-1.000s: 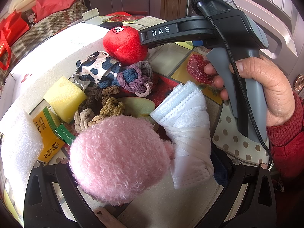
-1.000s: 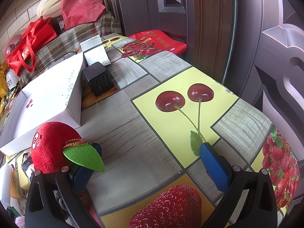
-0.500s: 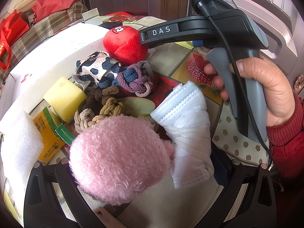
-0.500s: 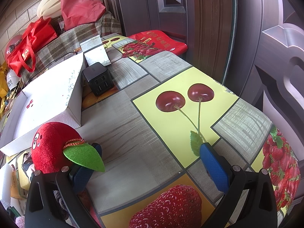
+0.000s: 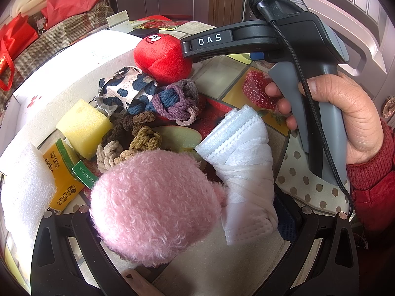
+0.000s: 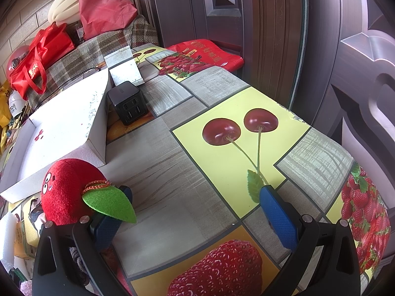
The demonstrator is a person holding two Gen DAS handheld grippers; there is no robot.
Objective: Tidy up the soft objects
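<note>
A fluffy pink plush ball [image 5: 155, 204] and a rolled white face mask [image 5: 244, 167] fill the space between the wide-apart fingers of my left gripper [image 5: 195, 222], which is open; its tips are hidden behind them. Beyond lie brown hair ties [image 5: 128, 138], blue and purple hair ties [image 5: 175, 101], a leopard-print cloth [image 5: 126, 91], a yellow sponge [image 5: 84, 128] and a red plush apple [image 5: 163, 56]. My right gripper [image 6: 195, 212] is open over the tablecloth, holding nothing. The red plush apple [image 6: 66, 197] sits just outside its left finger, with its green leaf over the pad.
A white box [image 6: 69, 128] runs along the left, with a black charger cube [image 6: 128, 106] and a metal stand [image 6: 124, 65] behind it. White foam [image 5: 24, 185] and an orange packet [image 5: 61, 172] lie near left. A hand [image 5: 350, 118] holds the right gripper's handle. Doors stand at the table's right edge.
</note>
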